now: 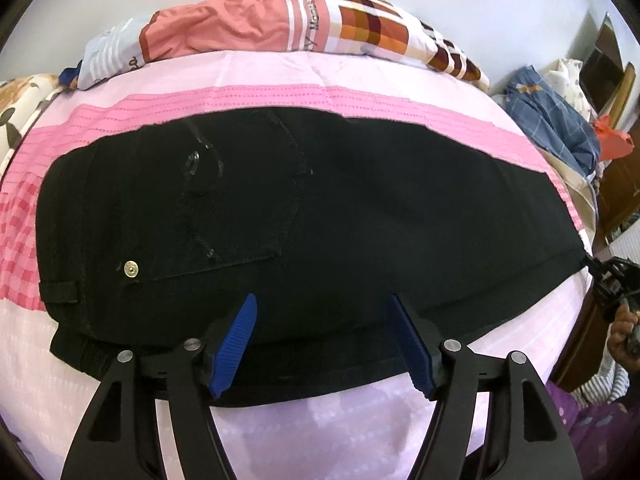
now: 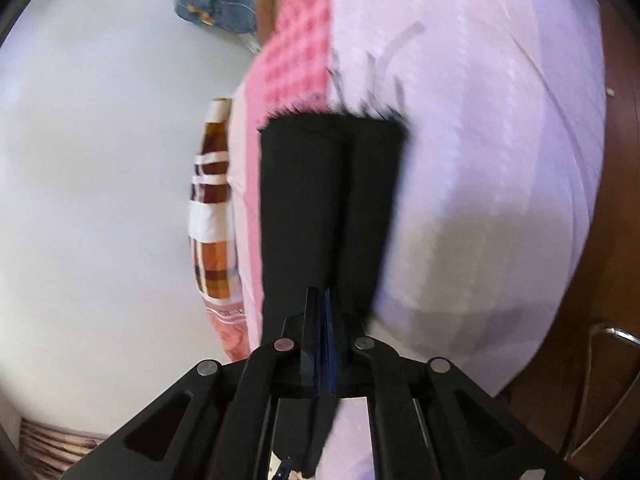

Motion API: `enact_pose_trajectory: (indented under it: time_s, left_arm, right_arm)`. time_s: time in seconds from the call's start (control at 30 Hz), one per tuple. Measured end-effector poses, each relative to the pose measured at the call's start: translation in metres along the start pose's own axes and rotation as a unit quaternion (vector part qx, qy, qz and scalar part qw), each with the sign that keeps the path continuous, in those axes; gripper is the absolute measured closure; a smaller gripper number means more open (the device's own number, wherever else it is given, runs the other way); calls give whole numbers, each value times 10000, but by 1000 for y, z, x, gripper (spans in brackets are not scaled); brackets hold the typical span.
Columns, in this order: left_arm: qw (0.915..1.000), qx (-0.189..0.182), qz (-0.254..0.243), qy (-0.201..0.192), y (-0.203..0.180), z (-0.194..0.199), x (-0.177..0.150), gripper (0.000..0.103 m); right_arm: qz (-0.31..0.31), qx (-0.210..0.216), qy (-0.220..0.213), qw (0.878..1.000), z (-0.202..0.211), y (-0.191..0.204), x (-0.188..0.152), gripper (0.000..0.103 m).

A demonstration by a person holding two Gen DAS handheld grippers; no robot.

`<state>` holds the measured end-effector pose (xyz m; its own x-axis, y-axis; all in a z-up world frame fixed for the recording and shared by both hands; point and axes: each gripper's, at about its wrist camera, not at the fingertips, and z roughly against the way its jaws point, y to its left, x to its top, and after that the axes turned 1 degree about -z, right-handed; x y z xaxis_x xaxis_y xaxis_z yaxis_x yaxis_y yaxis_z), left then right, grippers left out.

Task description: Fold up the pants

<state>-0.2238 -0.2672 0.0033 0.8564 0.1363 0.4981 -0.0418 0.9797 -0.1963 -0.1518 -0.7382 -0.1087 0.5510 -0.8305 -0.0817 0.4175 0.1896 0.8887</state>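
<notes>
Black pants (image 1: 320,220) lie flat across a pink and lilac bed, folded lengthwise, waist at the left with a brass button (image 1: 131,269). My left gripper (image 1: 324,312) is open, its blue pads (image 1: 236,344) hovering over the near edge of the pants around the seat. My right gripper (image 2: 322,300) is shut on the leg end of the pants (image 2: 320,200) and holds it up; the view is blurred. It also shows in the left wrist view (image 1: 612,280) at the far right, at the leg hem.
The bed sheet (image 1: 280,80) has pink bands. A folded patchwork quilt (image 1: 280,24) lies along the far edge. Blue clothes (image 1: 552,112) are heaped at the right by wooden furniture (image 1: 616,184). A wooden bed frame (image 2: 580,340) borders the mattress.
</notes>
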Motion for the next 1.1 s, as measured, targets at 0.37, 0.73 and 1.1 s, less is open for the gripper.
enact_pose_trajectory:
  time_s: [0.37,0.73,1.1]
  left_arm:
    - [9990,-230,360,-94,-2,-1,-9,29]
    - [9956,-401,821,-197,10,-6,-15,29]
    - [9956,-335,855,-185,16,11,-19,29]
  right_arm:
    - [-163,-129,151,9997,0,-3,19,70]
    - [366,-597,209,9973,-22,9,19,100]
    - [691,-911,358,9928,31,9,12,100]
